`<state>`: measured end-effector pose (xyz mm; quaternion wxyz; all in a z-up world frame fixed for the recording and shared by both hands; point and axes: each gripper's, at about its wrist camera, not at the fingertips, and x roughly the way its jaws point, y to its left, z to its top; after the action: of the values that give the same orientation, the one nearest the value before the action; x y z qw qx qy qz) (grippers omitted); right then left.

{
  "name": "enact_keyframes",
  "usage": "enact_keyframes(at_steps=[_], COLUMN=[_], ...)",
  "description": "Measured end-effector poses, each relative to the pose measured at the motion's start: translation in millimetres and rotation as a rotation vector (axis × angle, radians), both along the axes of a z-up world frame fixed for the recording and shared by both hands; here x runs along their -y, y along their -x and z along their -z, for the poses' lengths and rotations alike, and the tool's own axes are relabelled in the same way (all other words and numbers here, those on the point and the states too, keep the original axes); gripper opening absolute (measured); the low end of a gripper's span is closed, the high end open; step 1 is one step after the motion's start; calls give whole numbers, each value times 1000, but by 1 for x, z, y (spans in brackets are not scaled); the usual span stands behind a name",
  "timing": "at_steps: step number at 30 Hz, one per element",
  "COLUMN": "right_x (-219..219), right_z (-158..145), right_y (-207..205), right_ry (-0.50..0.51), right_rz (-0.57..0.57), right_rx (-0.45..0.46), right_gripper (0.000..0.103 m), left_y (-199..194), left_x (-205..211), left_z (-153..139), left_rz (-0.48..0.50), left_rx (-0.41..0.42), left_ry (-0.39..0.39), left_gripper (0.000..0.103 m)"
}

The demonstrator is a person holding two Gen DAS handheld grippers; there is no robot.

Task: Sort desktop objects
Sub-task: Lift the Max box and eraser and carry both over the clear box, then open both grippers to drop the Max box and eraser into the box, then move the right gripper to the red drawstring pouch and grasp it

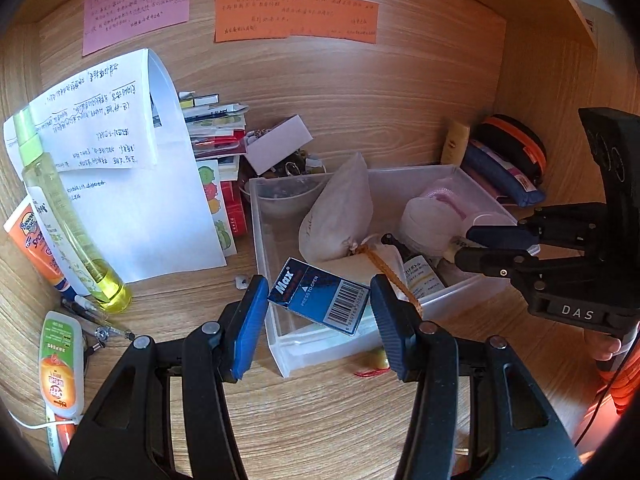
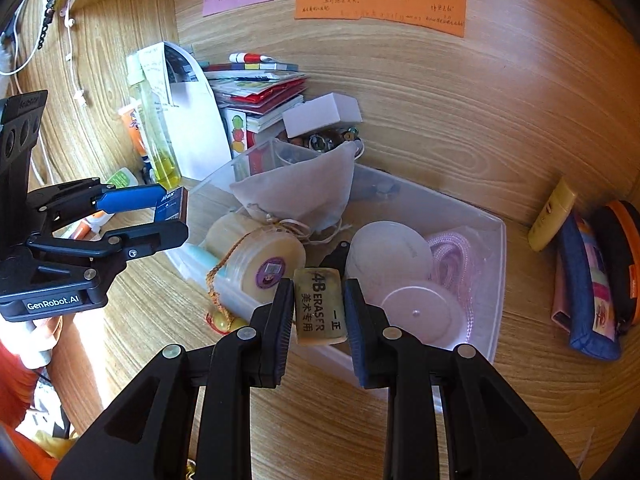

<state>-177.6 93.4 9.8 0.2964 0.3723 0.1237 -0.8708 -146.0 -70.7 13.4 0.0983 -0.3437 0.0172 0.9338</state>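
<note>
While the left gripper point(image 1: 320, 300) clamps the blue box point(image 1: 320, 295) over the bin point(image 1: 472, 286), it should hold firm and level. Seen from the right wrist, the right gripper point(image 2: 319, 308) pinches the eraser point(image 2: 320, 306) above the bin's near wall; it should clear the rim before letting go.

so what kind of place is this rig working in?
Probably a home or dorm study desk set in a wooden alcove: handwritten coloured paper notes stuck on the back panel, a stack of booklets and stickers, and a clear plastic organiser bin of odds and ends.
</note>
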Motion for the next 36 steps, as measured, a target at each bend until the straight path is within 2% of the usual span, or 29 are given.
enact_keyframes(at_steps=[8,14,21,24,28,33,35,36], right_x=[12,17,21,19,12,5,3,2], right_z=[8,9,3,-1,-8,-16,-18,-19], right_y=[10,14,9,6,-2,-18,-25,-28], right_ry=[-21,-23,-68,-62,-44,-43,-45,-44], right_rz=[-13,-10,-11,-10,-6,-12,-18,-22], right_rx=[20,36,-8,-14,-30,-48,-54,-57], right_gripper=[22,22,22,26,44,48,53,56], left_y=[8,7,7,5,2,-6,-12,-16], left_x=[1,-4,-5,-6,-7,-6,-4,-3], left_z=[4,6,6,4,0,-6,-9,-11], left_rz=[8,5,5,12,5,-4,-9,-13], left_rx=[9,-2,2,0,-15,-24,-27,-34], left_ry=[-1,40,39,33,37,35,30,28], left_gripper=[52,52,53,55,56,58,68,70])
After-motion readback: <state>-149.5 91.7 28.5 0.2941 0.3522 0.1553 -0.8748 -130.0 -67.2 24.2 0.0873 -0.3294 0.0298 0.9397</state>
